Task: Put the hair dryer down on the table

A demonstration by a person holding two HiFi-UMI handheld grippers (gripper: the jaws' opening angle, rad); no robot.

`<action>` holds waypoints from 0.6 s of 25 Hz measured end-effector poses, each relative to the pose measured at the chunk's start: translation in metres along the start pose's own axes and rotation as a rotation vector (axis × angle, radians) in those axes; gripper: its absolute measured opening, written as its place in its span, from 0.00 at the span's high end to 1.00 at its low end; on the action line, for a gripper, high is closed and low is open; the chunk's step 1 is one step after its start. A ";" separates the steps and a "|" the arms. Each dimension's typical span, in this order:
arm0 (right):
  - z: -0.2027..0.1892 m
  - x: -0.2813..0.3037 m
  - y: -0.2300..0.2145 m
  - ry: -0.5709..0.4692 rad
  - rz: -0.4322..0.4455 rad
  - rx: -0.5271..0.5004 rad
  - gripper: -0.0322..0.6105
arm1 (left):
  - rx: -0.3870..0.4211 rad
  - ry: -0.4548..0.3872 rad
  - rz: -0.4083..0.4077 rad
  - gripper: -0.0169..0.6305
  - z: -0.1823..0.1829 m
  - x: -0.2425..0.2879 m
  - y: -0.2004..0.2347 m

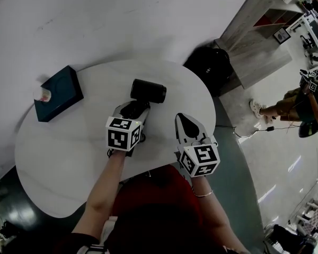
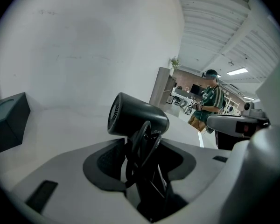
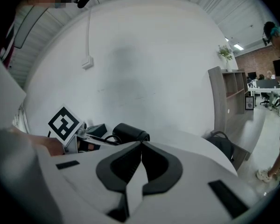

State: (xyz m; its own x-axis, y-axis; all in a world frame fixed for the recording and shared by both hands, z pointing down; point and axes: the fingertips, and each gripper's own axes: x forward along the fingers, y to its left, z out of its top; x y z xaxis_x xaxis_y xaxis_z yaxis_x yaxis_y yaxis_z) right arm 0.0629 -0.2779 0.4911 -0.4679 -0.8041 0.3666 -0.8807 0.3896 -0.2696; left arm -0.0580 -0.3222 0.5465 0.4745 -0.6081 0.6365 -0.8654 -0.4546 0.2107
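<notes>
Left gripper [image 1: 133,109] clamps the hair dryer [image 1: 148,90] by its handle, the cord [image 2: 139,146] bunched between the jaws; the black barrel points crosswise above the white table [image 1: 69,152] near its far edge, and contact with the top cannot be told. Right gripper [image 1: 183,121] sits just beside it, jaws pressed together, empty. A dark blue box [image 1: 58,92] lies well apart at the left.

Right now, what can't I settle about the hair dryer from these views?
- Whether the hair dryer touches the table: head view looks from above; left gripper view's jaws hide its underside.
- Its handle, head view: covered by the left hand-held gripper.
- Tissue box, left gripper view: cut off by the left edge.
</notes>
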 end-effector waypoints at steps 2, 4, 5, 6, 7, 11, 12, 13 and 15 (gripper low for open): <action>0.001 0.000 0.001 0.000 0.003 -0.003 0.93 | 0.006 0.016 0.003 0.64 -0.001 0.002 0.000; 0.001 0.000 0.001 0.000 0.003 -0.003 0.93 | 0.013 0.032 0.005 0.64 -0.003 0.004 -0.001; 0.001 0.000 0.001 0.000 0.003 -0.003 0.93 | 0.016 0.038 0.005 0.64 -0.003 0.004 -0.001; 0.001 0.000 0.001 0.001 0.003 -0.003 0.93 | 0.016 0.041 0.006 0.64 -0.003 0.005 -0.001; 0.001 0.000 0.001 0.001 0.004 -0.004 0.93 | 0.015 0.043 0.006 0.64 -0.003 0.005 -0.001; 0.000 0.000 0.002 0.002 0.005 -0.006 0.93 | 0.005 0.048 0.006 0.64 -0.004 0.006 0.000; 0.000 0.000 0.002 0.002 0.005 -0.006 0.93 | 0.003 0.050 0.006 0.64 -0.004 0.007 0.001; 0.000 -0.001 0.003 0.002 0.006 -0.007 0.93 | 0.001 0.053 0.006 0.64 -0.004 0.007 0.001; -0.001 -0.001 0.005 0.001 0.010 -0.007 0.93 | -0.003 0.059 0.007 0.64 -0.005 0.008 0.002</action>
State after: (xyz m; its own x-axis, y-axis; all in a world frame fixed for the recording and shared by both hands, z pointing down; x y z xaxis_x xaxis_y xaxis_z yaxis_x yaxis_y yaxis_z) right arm 0.0593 -0.2749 0.4901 -0.4767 -0.7998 0.3647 -0.8765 0.4005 -0.2673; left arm -0.0571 -0.3244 0.5556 0.4584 -0.5716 0.6806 -0.8690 -0.4489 0.2083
